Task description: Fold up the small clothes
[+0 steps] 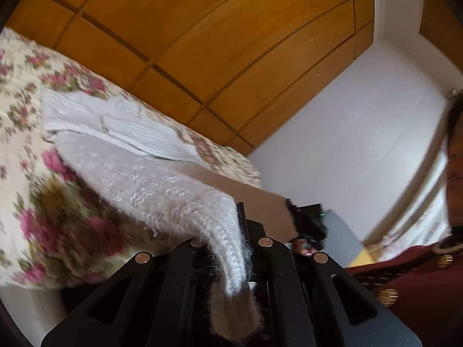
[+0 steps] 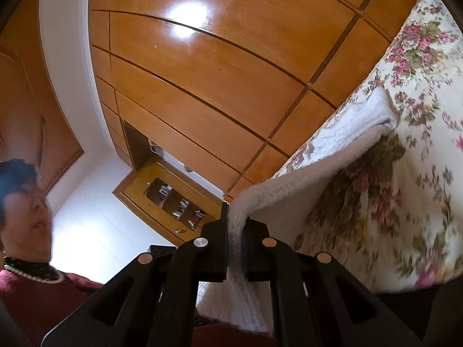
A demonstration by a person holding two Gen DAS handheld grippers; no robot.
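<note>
A fluffy white knitted garment [image 1: 150, 179] stretches from the bed toward me. My left gripper [image 1: 241, 225] is shut on its near edge, with the cloth draped over the fingers and hanging down. In the right wrist view my right gripper [image 2: 235, 225] is shut on another edge of the same white knit [image 2: 303, 173], which runs up to the bed. A second white ribbed piece [image 1: 115, 124] lies flat on the bed behind it; it also shows in the right wrist view [image 2: 356, 118].
The bed has a floral cover [image 1: 43, 202] with pink roses, also in the right wrist view [image 2: 405, 173]. Wooden wardrobe doors [image 1: 202, 43] stand behind it. The person in a dark red top [image 2: 34, 289] is close by. White wall [image 1: 347, 144] lies at right.
</note>
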